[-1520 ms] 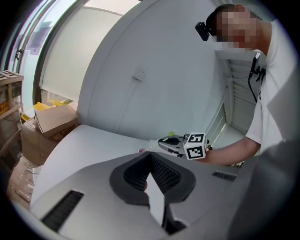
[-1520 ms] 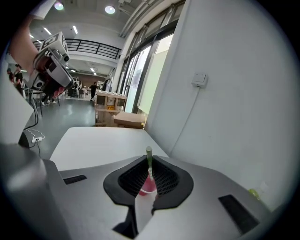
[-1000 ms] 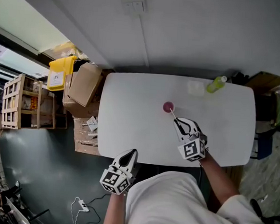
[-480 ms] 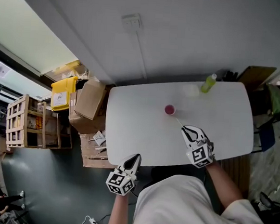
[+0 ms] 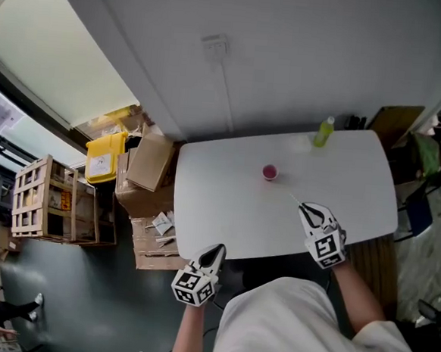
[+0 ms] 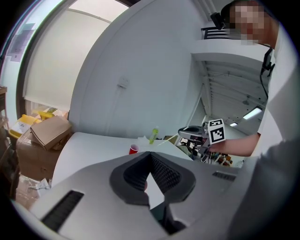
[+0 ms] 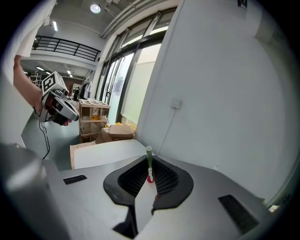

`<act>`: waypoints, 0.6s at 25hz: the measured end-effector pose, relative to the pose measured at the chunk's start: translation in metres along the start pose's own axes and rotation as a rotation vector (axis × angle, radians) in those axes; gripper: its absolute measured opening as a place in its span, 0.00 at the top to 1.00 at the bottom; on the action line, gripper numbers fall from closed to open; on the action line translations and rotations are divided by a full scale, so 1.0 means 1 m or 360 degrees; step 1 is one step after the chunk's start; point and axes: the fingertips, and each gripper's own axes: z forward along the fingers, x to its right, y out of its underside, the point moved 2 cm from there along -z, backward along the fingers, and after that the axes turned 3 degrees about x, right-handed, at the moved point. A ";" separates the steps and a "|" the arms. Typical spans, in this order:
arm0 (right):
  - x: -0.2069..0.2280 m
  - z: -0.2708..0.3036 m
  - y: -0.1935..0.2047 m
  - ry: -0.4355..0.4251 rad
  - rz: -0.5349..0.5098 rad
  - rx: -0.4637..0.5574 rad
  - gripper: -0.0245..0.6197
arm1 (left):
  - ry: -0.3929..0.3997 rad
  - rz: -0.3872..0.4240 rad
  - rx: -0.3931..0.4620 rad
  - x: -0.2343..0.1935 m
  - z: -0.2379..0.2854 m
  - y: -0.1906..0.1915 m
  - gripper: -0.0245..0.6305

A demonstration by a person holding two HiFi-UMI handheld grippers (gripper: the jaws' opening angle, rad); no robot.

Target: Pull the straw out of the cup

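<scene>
A small red cup (image 5: 269, 171) stands upright on the white table (image 5: 218, 209), toward its far side. My right gripper (image 5: 303, 207) hovers over the table's near right part, shut on a thin pale straw (image 5: 295, 199) that points toward the cup and is clear of it. In the right gripper view the straw (image 7: 149, 161) stands pinched between the pads, with the cup (image 7: 150, 179) small behind it. My left gripper (image 5: 216, 248) hangs just off the table's near edge; its jaws meet at the tips with nothing between them. The left gripper view shows the cup (image 6: 134, 149) and the right gripper (image 6: 187, 132).
A green bottle (image 5: 324, 132) stands at the table's far right by the wall. Cardboard boxes (image 5: 149, 162), a yellow bin (image 5: 104, 155) and a wooden crate (image 5: 40, 199) crowd the floor left of the table. More clutter sits beyond the right end.
The right gripper has drawn back from the cup toward the near edge, taking the straw with it; the straw's tip, at the cup a second ago, is now clear of it. The left gripper shifted slightly.
</scene>
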 end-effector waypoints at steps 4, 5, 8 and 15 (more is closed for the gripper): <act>-0.009 -0.023 -0.005 0.0054 0.0034 0.0017 0.88 | 0.0021 0.0015 -0.0007 0.003 -0.016 0.009 0.96; -0.010 -0.029 -0.007 0.0067 0.0043 0.0023 0.88 | 0.0028 0.0020 -0.0009 0.004 -0.020 0.011 0.96; -0.016 -0.048 -0.010 0.0107 0.0048 0.0043 0.88 | 0.0059 0.0042 -0.0006 0.009 -0.029 0.012 0.96; -0.025 -0.096 -0.012 0.0214 0.0155 0.0078 0.88 | 0.0165 0.0103 0.0007 0.032 -0.037 0.011 0.96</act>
